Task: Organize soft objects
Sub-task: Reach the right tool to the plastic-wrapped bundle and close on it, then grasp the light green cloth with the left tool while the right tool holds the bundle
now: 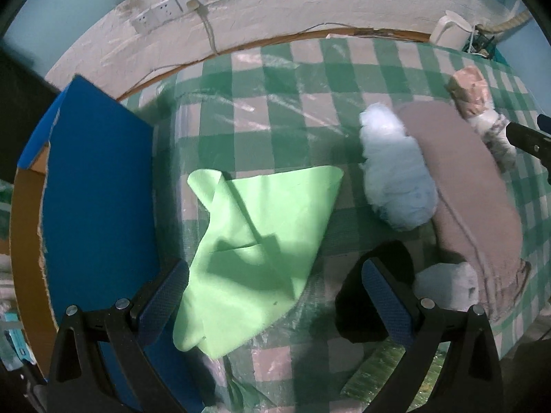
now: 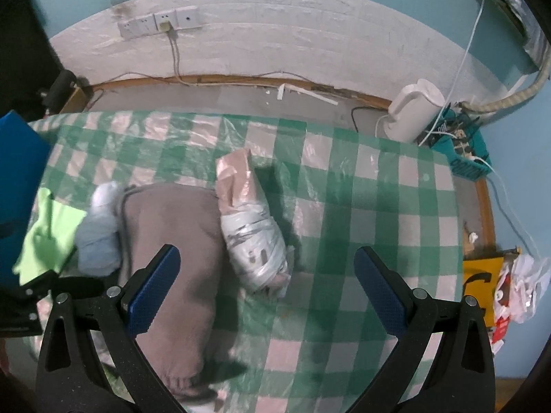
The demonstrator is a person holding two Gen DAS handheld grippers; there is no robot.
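- Soft things lie scattered on a green-checked tablecloth (image 1: 275, 110): a green cloth (image 1: 261, 241) at centre of the left wrist view, a pale blue fluffy bundle (image 1: 396, 179) just right of it, and a brown towel (image 1: 471, 186) touching the bundle along the right side
- A black cloth (image 1: 365, 306) and a small white fluffy piece (image 1: 447, 285) sit at lower right of that view; a blue box (image 1: 96, 186) stands open at the left edge, apparently the place to put things
- The left gripper (image 1: 275, 296) hangs over the near end of the green cloth with its jaws wide apart, holding nothing
- The right gripper (image 2: 265, 292) also stands wide apart and empty, low centre of its own view, with the brown towel (image 2: 172, 258) under its left finger and a wrapped plastic bundle (image 2: 251, 227) between the fingers, further back
- Judged from this, the sorting is at an early step, with no item picked up
- The next move likely calls for lowering the left gripper onto the green cloth, pinching a fold, and carrying it to the box; thin fabric may slip unless a raised crease is caught
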